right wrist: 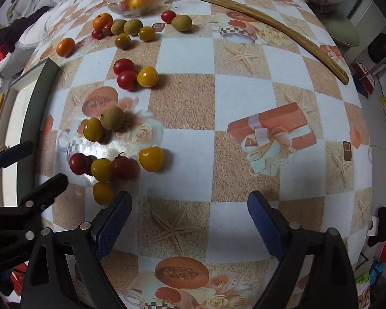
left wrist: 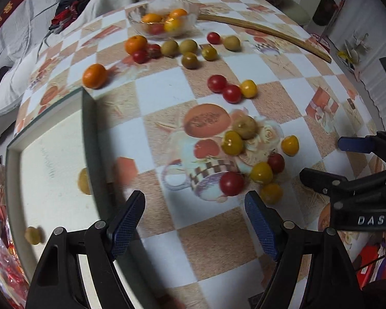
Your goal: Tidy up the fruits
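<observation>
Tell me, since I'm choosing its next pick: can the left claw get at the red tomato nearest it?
Probably yes. The left claw is open and empty, and the red tomato lies just ahead of it on the table. A yellow tomato touches it, so it may get nudged.

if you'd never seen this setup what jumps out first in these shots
First, the scatter of small red, yellow and green fruits loose across the checkered tablecloth. Next, the glass bowl at the far edge, already holding orange and yellow fruits, with a long wooden stick beside it. Both tools, left and right, hang open and empty over the cloth.
</observation>
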Demonstrator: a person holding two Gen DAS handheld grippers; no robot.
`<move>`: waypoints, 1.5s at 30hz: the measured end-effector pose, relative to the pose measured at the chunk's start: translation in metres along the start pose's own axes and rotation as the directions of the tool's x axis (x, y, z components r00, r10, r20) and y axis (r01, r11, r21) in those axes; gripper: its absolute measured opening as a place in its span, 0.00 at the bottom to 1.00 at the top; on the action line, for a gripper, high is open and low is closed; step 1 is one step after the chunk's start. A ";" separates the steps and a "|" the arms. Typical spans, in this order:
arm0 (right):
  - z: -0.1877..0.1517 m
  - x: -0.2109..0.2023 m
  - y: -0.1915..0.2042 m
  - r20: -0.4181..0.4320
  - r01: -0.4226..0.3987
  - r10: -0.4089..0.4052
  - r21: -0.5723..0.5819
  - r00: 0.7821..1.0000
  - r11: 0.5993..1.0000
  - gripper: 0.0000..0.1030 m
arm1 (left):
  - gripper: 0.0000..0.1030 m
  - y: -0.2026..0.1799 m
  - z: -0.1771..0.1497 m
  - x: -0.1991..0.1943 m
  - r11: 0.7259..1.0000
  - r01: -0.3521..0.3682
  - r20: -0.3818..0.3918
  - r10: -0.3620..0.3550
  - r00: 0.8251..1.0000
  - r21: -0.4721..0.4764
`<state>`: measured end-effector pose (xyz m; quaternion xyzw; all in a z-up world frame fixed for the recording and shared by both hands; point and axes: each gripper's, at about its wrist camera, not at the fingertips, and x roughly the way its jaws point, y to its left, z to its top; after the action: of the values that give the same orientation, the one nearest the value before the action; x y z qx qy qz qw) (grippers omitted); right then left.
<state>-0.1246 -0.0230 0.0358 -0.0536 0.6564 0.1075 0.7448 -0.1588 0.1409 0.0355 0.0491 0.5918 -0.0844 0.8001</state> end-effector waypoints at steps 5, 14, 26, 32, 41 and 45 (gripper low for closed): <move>0.003 0.005 0.002 0.017 -0.011 0.012 -0.043 1.000 0.999 0.76 | 0.79 -0.005 0.003 0.015 1.000 -0.017 -0.012 0.017 1.000 0.004; 0.019 0.010 0.010 0.053 -0.008 0.013 -0.098 0.999 0.995 0.65 | 0.79 -0.003 0.011 0.025 0.999 -0.025 -0.002 0.025 1.000 -0.030; 0.031 0.010 0.019 0.016 -0.156 0.159 -0.098 0.987 0.983 0.21 | 0.40 -0.017 0.011 0.025 1.000 0.003 -0.017 -0.004 1.000 -0.013; 0.031 0.010 0.006 0.006 -0.204 0.204 -0.016 0.979 0.979 0.21 | 0.24 -0.009 0.012 0.022 0.994 0.083 -0.035 -0.086 0.996 -0.072; 0.027 0.004 -0.005 0.010 -0.209 0.209 0.024 0.978 0.978 0.21 | 0.24 0.011 0.005 0.013 0.985 0.100 -0.036 -0.106 0.994 -0.143; 0.029 0.003 -0.004 0.009 -0.210 0.210 0.026 0.978 0.977 0.21 | 0.24 0.012 0.005 0.012 0.985 0.099 -0.034 -0.105 0.994 -0.143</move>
<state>-0.0955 -0.0207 0.0366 0.0265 0.6576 0.1767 0.7319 -0.1485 0.1510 0.0256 -0.0363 0.6147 -0.0820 0.7837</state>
